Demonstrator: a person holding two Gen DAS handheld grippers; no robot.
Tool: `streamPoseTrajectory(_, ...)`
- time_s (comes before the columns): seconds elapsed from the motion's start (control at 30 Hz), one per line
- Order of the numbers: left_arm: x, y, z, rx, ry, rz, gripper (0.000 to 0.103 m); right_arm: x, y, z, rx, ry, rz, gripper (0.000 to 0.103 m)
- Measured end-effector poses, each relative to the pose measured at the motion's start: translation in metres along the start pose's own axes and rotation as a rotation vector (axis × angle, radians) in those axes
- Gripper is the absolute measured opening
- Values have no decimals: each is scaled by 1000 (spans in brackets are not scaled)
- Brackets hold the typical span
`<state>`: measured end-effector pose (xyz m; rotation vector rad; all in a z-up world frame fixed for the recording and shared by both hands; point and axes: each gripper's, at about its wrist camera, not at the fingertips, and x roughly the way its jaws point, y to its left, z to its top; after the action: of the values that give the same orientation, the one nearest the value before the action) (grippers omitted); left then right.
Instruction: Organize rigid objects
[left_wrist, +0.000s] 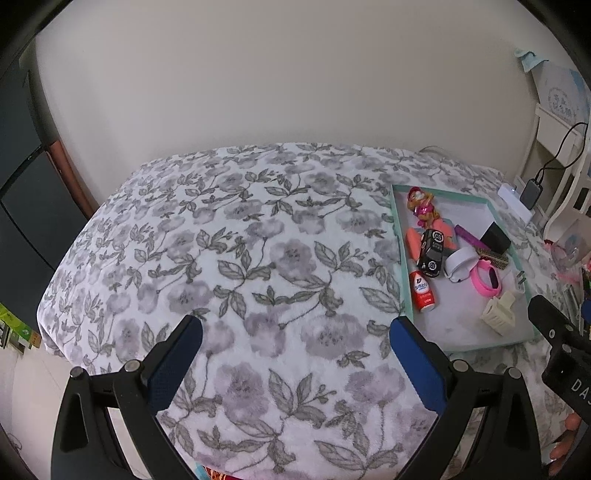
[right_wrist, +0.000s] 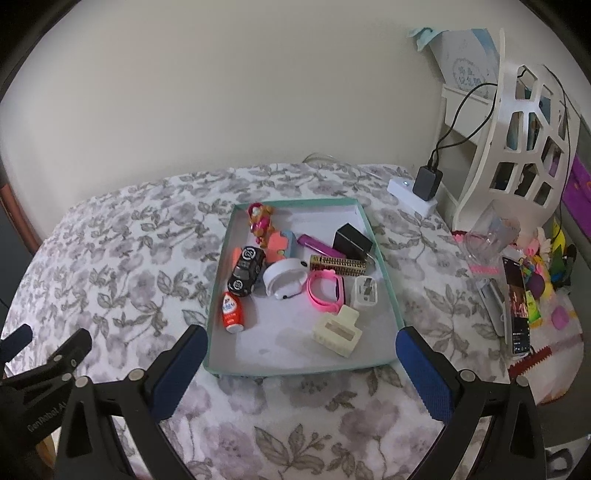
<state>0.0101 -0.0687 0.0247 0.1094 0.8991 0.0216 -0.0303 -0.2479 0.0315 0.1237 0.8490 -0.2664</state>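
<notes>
Small things lay jumbled in a shallow teal tray (right_wrist: 384, 273).
A black toy car (right_wrist: 246, 271) lay beside a red bottle (right_wrist: 232, 310); a cream clip (right_wrist: 338, 330) sat nearer the front.

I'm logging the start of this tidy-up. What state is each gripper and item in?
left gripper: open, empty, over the floral cloth
right gripper: open, empty, before the tray
tray: holding all the items
toy car: upright, on its wheels
red bottle: lying down, capped
pink band: on edge
cream clip: on its side
</notes>
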Motion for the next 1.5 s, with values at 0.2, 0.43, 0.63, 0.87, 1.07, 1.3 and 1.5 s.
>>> streamPoseTrajectory(0.2,8,5,-2,-13,20,2,101,7,2,-3,-6,21,2,103)
streamPoseTrajectory(0.43,11,7,-2,-25,24,-2,101,11,-1,-4,3,30,8,103)
streamPoseTrajectory(0.63,8,6,-2,-20,12,-7,101,11,-1,-4,0,27,1,103)
streamPoseTrajectory(0.87,6,3,-2,-8,7,-8,101,14,-2,-5,4,32,-9,103)
streamPoseTrajectory(1.07,7,3,-2,-17,14,-15,101,14,-1,-5,2,29,-21,103)
streamPoseTrajectory(1.3,8,5,-3,-26,24,-18,101,13,-2,-5,-3,25,-29,103)
streamPoseTrajectory(1.5,8,4,-2,-29,23,-16,101,13,-2,-4,-7,23,-34,103)
